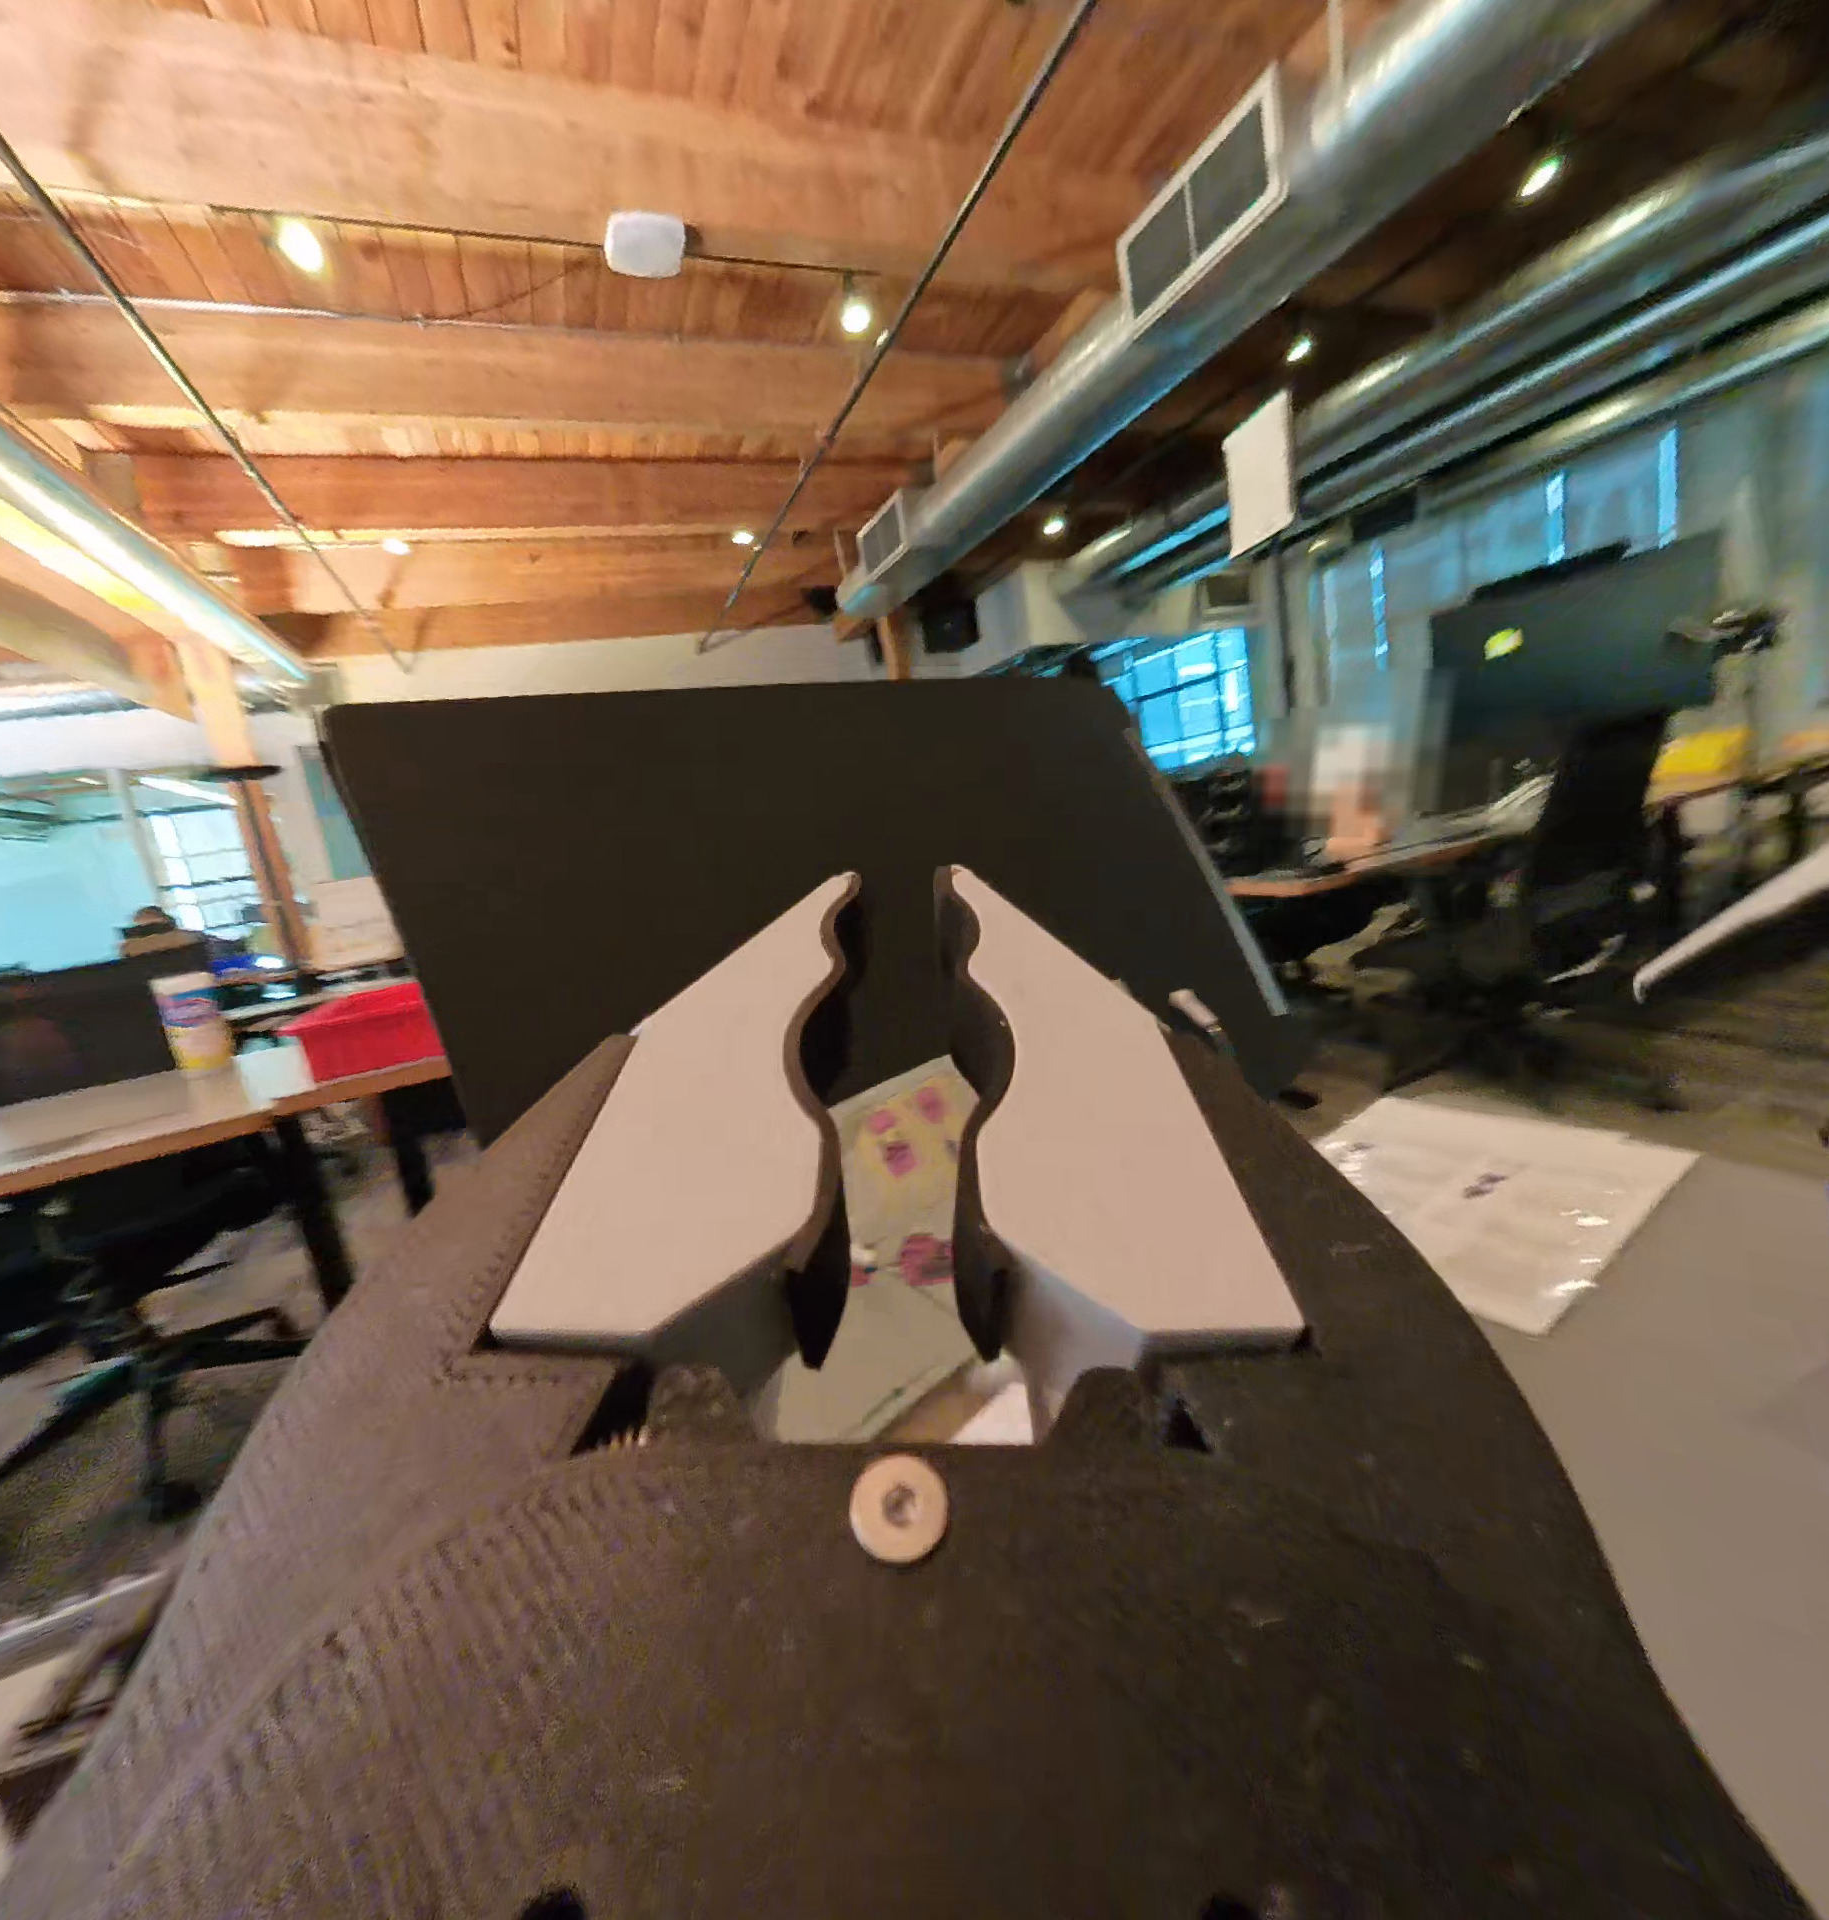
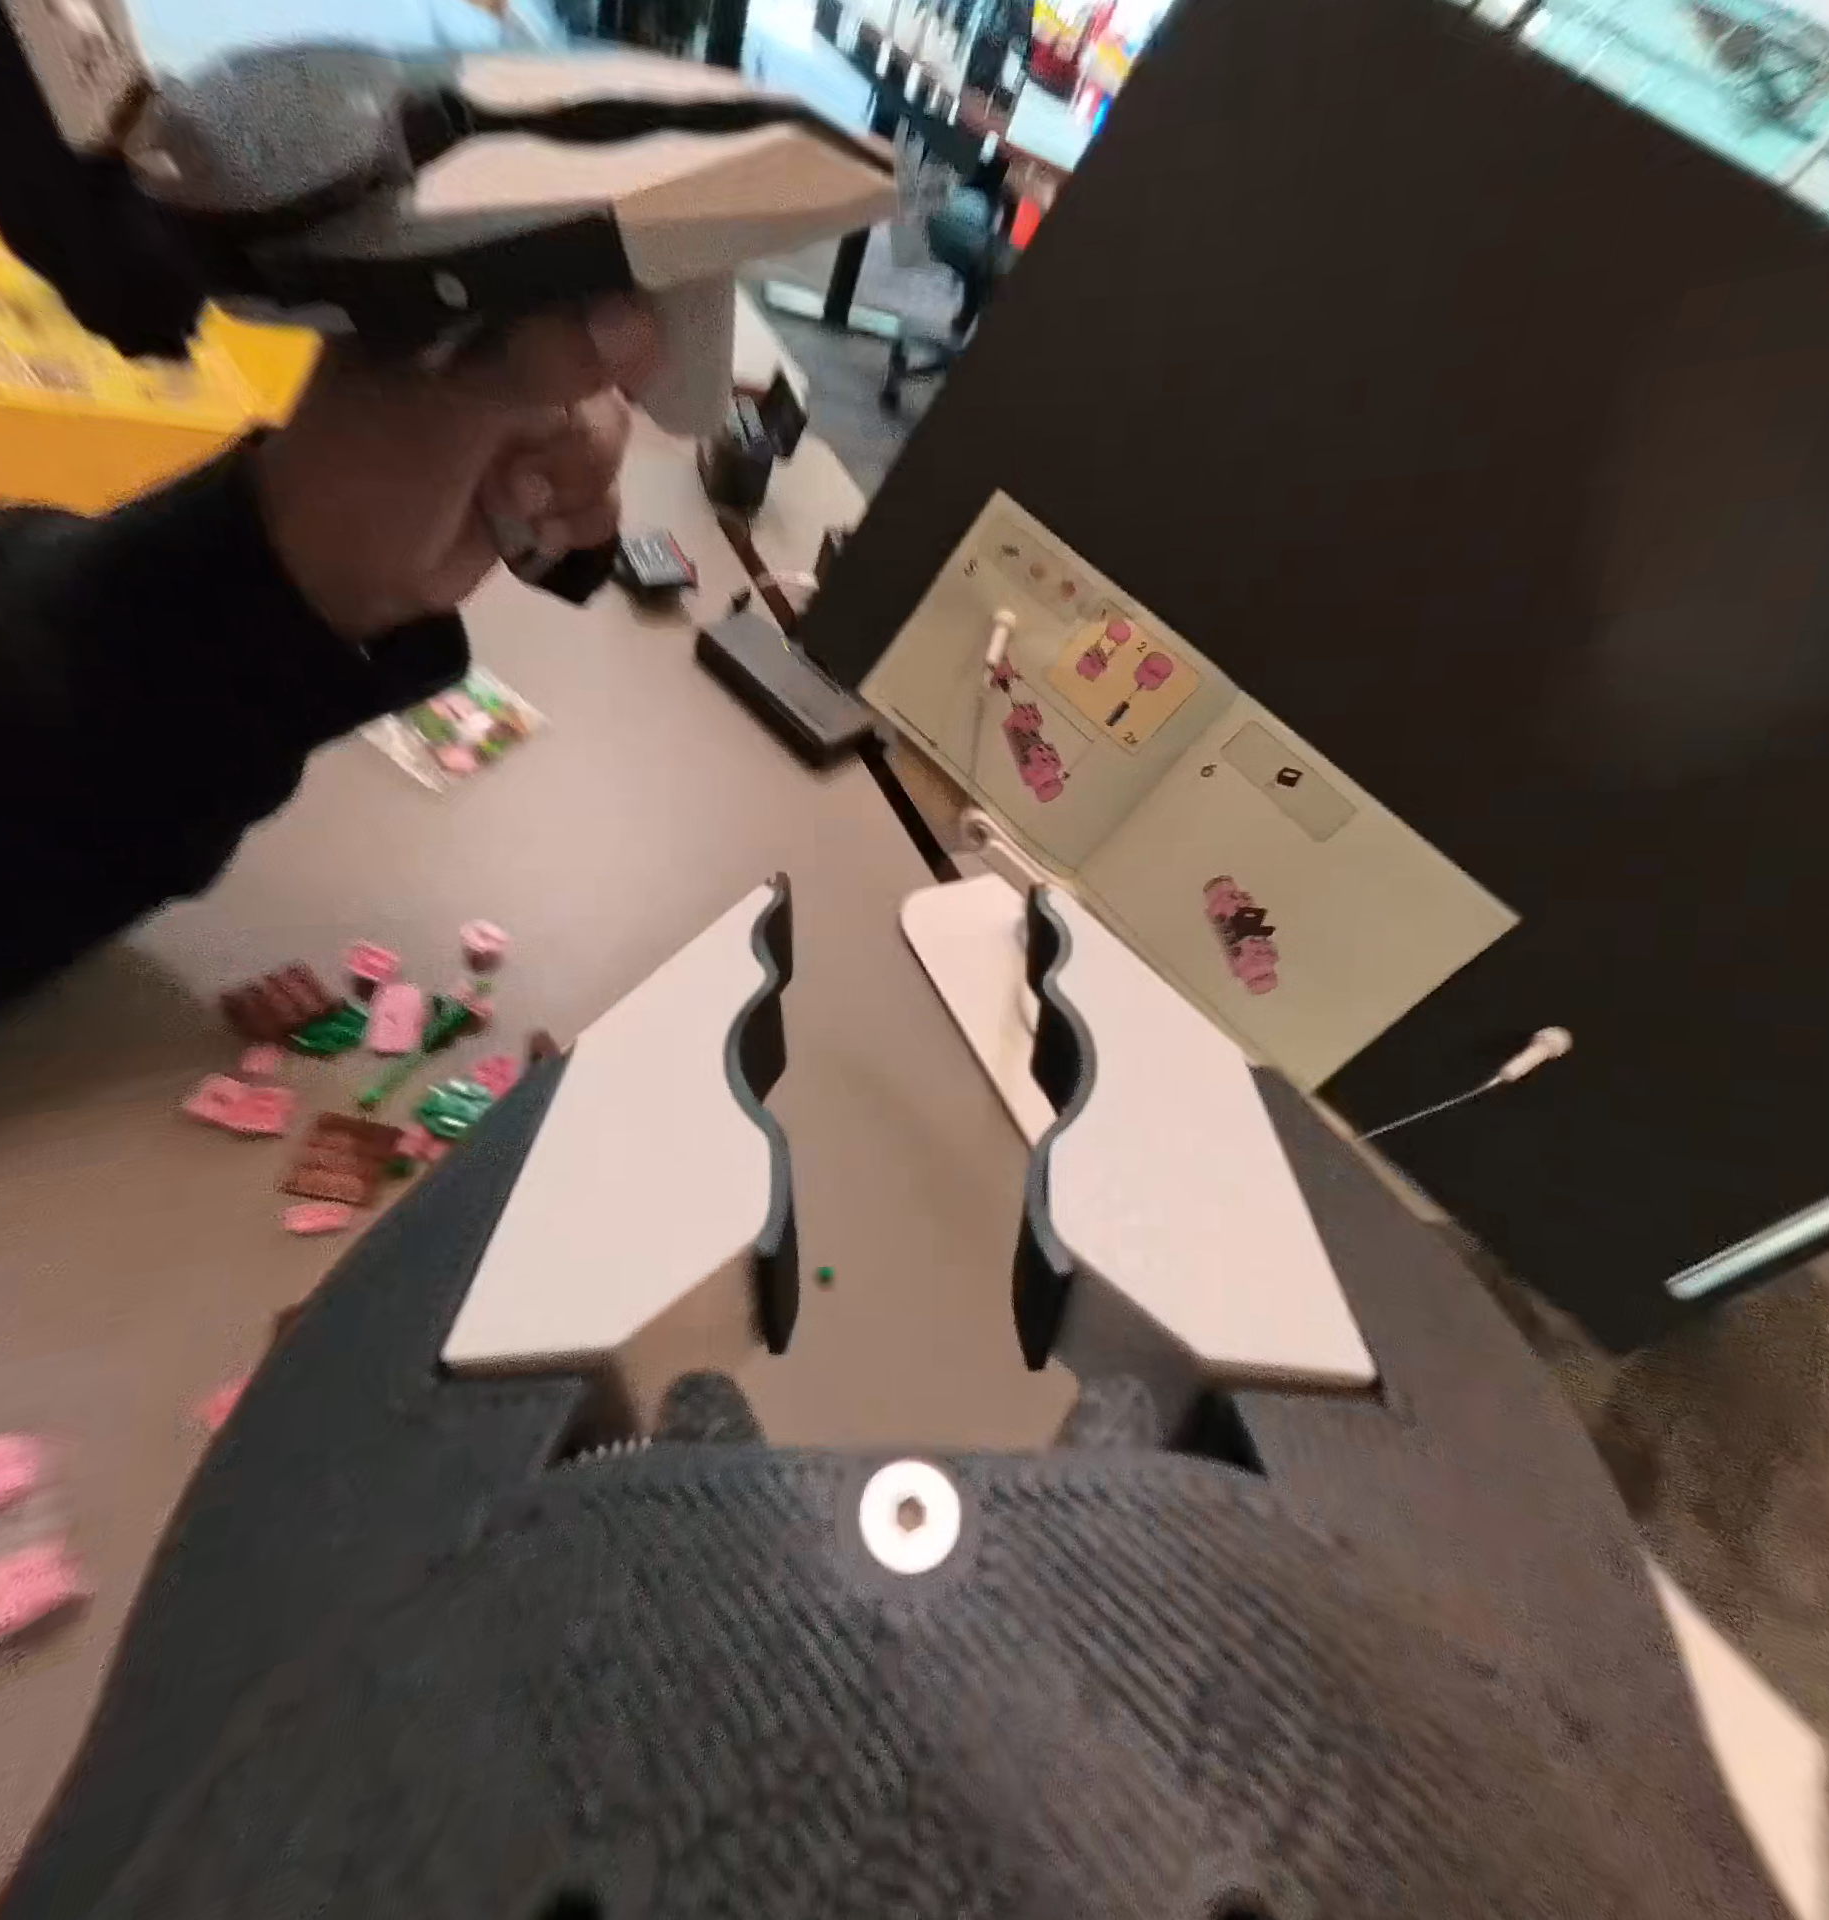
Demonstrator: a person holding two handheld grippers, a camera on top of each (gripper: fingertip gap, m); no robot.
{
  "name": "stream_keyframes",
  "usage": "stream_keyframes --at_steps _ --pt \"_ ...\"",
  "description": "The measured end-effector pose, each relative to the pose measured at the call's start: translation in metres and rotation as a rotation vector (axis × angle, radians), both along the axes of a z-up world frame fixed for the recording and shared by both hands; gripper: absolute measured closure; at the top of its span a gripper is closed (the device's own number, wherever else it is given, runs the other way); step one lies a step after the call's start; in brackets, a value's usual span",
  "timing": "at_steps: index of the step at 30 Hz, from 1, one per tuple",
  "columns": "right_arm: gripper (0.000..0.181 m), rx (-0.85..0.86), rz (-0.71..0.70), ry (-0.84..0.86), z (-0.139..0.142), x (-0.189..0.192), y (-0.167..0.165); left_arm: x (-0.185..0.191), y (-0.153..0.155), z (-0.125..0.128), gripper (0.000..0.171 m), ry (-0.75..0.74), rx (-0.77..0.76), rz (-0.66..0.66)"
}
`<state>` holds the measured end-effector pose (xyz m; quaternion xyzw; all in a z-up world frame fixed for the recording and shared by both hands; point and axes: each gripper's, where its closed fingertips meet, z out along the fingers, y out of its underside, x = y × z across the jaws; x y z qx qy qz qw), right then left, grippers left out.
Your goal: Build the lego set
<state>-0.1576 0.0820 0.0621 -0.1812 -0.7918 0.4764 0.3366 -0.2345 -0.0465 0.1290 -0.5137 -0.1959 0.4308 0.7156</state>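
Spread and empty, the right gripper [image 2: 905, 904] fingers hover before the propped instruction booklet [image 2: 1180, 790], apparently consulted, loose bricks [image 2: 370, 1049] leftward; left gripper [image 1: 894, 883] raised, fingers narrowly parted.

The loose plastic lego bricks [image 2: 370, 1049] at the left of the frame are pink, green and brown. The flat table top [image 2: 619, 831] is grey-brown, and the upright board [image 2: 1409, 416] at the upper right is black.

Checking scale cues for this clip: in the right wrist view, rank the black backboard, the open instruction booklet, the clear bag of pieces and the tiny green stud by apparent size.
1. black backboard
2. open instruction booklet
3. clear bag of pieces
4. tiny green stud

All four look clearly different in size, though wide-angle distortion exaggerates nearer things.
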Motion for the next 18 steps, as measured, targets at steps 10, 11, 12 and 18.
stream_keyframes --at_steps 10,11,12,18 --pt "0.136 -0.367 -0.115 -0.156 -0.126 0.048 0.034 0.069 0.013 -0.144 0.156 -0.345 -0.189 -0.211" --pt "0.137 -0.390 -0.120 -0.188 -0.141 0.049 0.037 0.073 0.006 -0.163 0.155 -0.377 -0.178 -0.208" --pt "0.138 -0.402 -0.120 -0.232 -0.154 0.051 0.038 0.077 -0.002 -0.179 0.155 -0.401 -0.154 -0.209" --pt "0.139 -0.334 -0.052 -0.279 -0.164 0.063 0.027 0.082 -0.013 -0.186 0.155 -0.470 -0.079 -0.281"
